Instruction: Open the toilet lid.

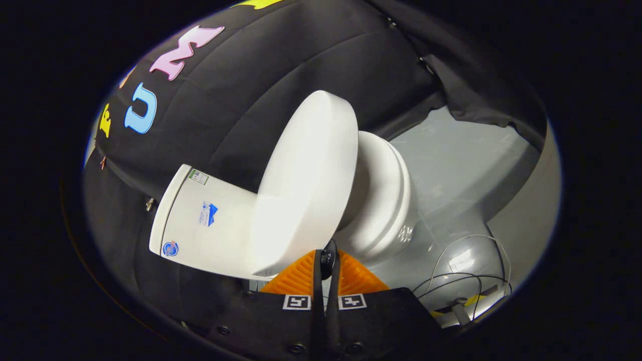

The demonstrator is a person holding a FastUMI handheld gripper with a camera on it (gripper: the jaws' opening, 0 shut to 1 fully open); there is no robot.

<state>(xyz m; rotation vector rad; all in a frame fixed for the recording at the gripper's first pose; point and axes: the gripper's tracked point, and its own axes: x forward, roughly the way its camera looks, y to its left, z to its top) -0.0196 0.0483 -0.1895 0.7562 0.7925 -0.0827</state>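
Black cloth wall (281, 75), grey floor (461, 165)

Thin white cables (464, 250) are lying looped on the floor, which is reflecting light beside them.

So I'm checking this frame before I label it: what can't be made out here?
- Bowl inside: hidden in the gripper view by the raised lid and seat.
- Lid hinge: hidden behind the lid.
- Tank stickers: too small to make out.
- Gripper: jaws nearly together at the lid's lower edge; whether both press it cannot be told.
- Cables on the floor: their ends are cut off.

The grey floor (466, 165) bears the white toilet (381, 200) (cables (466, 271) lie nearby).
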